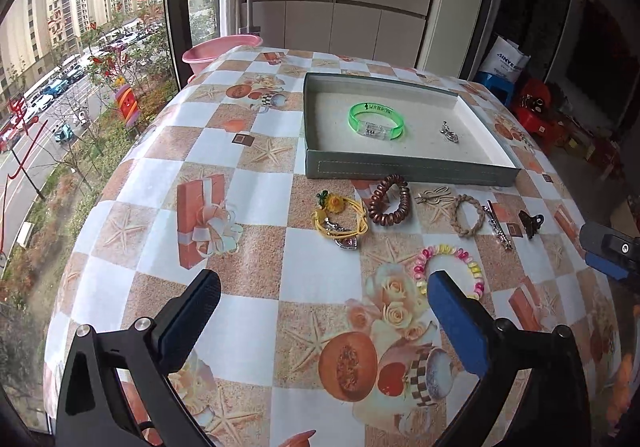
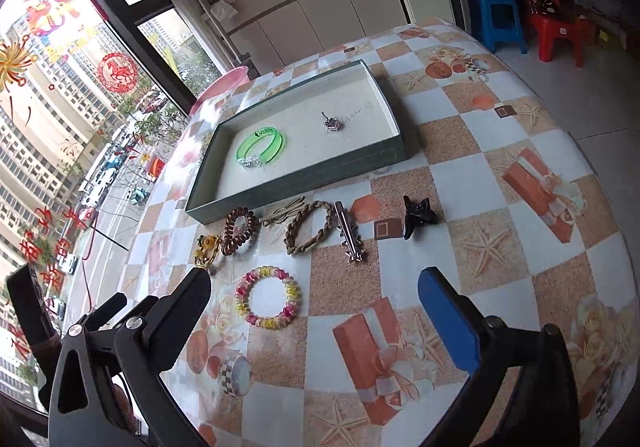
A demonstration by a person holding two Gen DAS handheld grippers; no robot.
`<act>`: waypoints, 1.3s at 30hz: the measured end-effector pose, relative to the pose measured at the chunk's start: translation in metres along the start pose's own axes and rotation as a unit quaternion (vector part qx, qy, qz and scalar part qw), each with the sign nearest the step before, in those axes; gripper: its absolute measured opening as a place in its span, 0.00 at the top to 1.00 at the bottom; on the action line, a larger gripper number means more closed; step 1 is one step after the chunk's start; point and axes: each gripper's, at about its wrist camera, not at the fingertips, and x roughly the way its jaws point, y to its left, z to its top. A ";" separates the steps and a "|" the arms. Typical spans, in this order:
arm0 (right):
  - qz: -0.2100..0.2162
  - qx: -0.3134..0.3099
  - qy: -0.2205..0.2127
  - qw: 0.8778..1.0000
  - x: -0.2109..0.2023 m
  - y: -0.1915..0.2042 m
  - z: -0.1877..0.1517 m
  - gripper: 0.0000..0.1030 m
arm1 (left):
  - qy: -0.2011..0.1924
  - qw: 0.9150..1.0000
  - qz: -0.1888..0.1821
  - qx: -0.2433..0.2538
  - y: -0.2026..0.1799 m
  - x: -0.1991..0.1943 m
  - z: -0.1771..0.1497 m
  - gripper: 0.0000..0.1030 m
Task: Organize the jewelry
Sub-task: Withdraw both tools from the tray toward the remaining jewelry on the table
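both claws gape empty: the pink-yellow coil band [image 2: 267, 297] lies on the table just ahead of the right claw [image 2: 316, 311], partly behind the left claw's [image 1: 322, 309] right finger, tray [image 1: 408, 169] beyond.

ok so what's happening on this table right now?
A person is sorting jewelry with two handheld grippers. Both the left gripper and right gripper are open and empty above the table. The green tray already holds a green bracelet and a small charm. Hair ties, clips and the pink-and-yellow coil bracelet remain on the tablecloth.
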 end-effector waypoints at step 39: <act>-0.108 -0.062 0.066 0.990 0.034 -0.015 -0.018 0.00 | 0.039 0.998 -0.018 -0.041 0.034 0.032 0.032 0.00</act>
